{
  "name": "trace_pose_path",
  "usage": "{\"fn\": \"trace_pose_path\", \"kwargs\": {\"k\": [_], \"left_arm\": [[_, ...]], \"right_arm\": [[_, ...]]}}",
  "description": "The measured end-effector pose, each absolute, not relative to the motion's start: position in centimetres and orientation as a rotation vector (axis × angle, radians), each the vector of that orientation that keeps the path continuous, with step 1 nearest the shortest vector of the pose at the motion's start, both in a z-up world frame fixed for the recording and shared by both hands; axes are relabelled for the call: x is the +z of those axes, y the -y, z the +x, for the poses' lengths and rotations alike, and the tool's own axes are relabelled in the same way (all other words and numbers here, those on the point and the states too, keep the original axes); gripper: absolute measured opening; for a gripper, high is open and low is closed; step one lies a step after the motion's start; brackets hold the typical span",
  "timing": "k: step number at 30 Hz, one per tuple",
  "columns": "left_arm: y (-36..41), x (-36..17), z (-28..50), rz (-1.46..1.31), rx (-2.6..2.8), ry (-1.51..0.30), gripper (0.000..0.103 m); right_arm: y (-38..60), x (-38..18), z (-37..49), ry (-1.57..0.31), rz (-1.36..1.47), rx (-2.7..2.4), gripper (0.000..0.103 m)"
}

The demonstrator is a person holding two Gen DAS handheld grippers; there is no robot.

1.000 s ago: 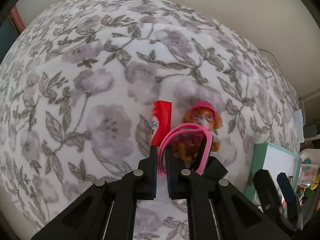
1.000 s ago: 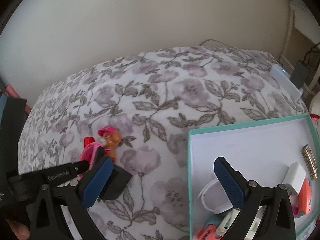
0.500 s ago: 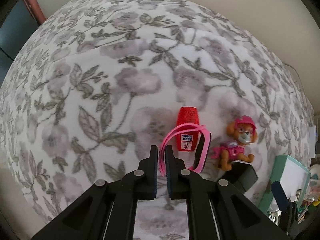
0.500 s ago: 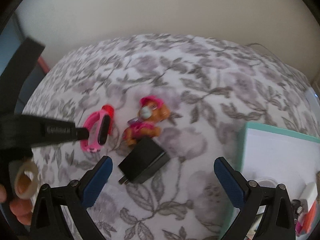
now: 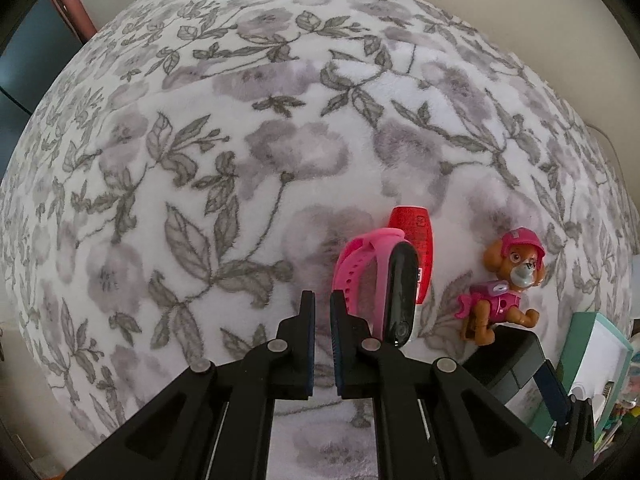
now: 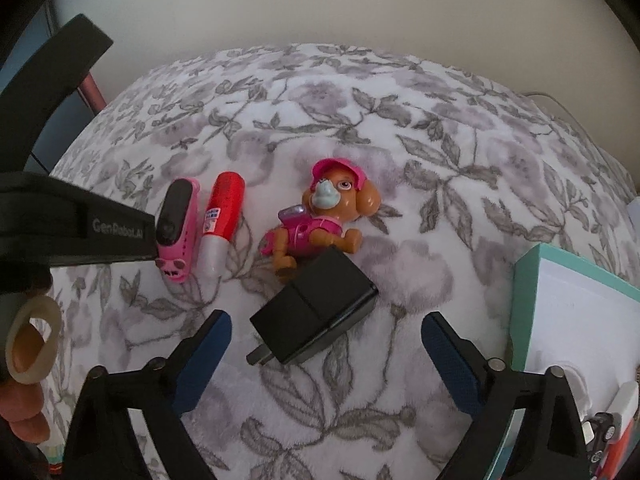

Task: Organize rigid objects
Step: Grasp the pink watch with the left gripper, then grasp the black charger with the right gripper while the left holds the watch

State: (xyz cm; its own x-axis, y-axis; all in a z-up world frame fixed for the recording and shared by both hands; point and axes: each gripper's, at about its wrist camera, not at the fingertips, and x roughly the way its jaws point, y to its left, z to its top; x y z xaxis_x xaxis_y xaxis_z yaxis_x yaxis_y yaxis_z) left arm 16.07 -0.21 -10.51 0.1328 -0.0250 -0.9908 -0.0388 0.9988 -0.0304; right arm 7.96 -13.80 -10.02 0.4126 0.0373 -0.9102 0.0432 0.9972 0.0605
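A plush blanket point(image 5: 248, 152) printed with grey flowers and leaves covers the work surface, with a plain cream wall behind it. In the left wrist view, the left gripper point(image 5: 322, 312) sits lowest and closest, its jaws drawn to a narrow gap with nothing between them. The pink fitness band point(image 5: 376, 284) lies just to the right of the right finger, touching or nearly touching its outer side. Just beyond the band is a red tube point(image 5: 416, 240) with a pale lower end. Further right stands a toy puppy figure point(image 5: 504, 284) in a pink cap and vest. A black plug adapter point(image 5: 508, 356) lies close in front of it, and the teal-edged box point(image 5: 580, 340) sits at the far right.

In the right wrist view, the right gripper point(image 6: 326, 360) has its blue-padded jaws spread wide and empty, above the adapter point(image 6: 316, 316). Beyond it the puppy point(image 6: 320, 220) lies on its side. To the left, tube point(image 6: 222, 220) and band point(image 6: 178, 224) lie side by side. The box's rim point(image 6: 524, 304) shows on the right.
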Motion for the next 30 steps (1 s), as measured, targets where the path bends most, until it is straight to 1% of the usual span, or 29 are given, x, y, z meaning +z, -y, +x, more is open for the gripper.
{"fn": "trace_pose_path", "kwargs": {"k": [3, 5, 6, 8, 11, 20, 22, 30], "left_arm": [[0.2, -10.7, 16.1, -0.045, 0.008, -1.436, 0.007], [0.2, -10.7, 16.2, -0.044, 0.01, -1.434, 0.007], [0.2, -10.8, 16.3, -0.042, 0.01, -1.432, 0.007], [0.3, -10.7, 16.3, -0.036, 0.01, -1.428, 0.007], [0.6, -10.5, 16.4, -0.028, 0.01, -1.42, 0.007], [1.1, -10.4, 16.3, -0.018, 0.019, -1.391, 0.006], [0.7, -10.4, 16.3, -0.053, 0.007, -1.399, 0.003], [0.0, -9.5, 16.3, -0.134, -0.02, -1.393, 0.002]], "right_arm": [[13.7, -10.2, 8.2, -1.144, 0.082, -0.008, 0.089], [13.7, -10.4, 8.3, -1.147, 0.08, -0.019, 0.079], [13.7, -10.5, 8.3, -1.149, 0.082, -0.023, 0.076], [13.7, -10.5, 8.4, -1.147, 0.091, -0.018, 0.066], [13.9, -10.3, 8.3, -1.138, 0.105, -0.012, 0.053], [15.2, -9.9, 7.8, -1.12, 0.19, -0.014, 0.04], [15.6, -9.8, 7.6, -1.114, 0.213, -0.014, 0.039], [16.8, -9.3, 7.3, -1.099, 0.279, -0.019, 0.033]]}}
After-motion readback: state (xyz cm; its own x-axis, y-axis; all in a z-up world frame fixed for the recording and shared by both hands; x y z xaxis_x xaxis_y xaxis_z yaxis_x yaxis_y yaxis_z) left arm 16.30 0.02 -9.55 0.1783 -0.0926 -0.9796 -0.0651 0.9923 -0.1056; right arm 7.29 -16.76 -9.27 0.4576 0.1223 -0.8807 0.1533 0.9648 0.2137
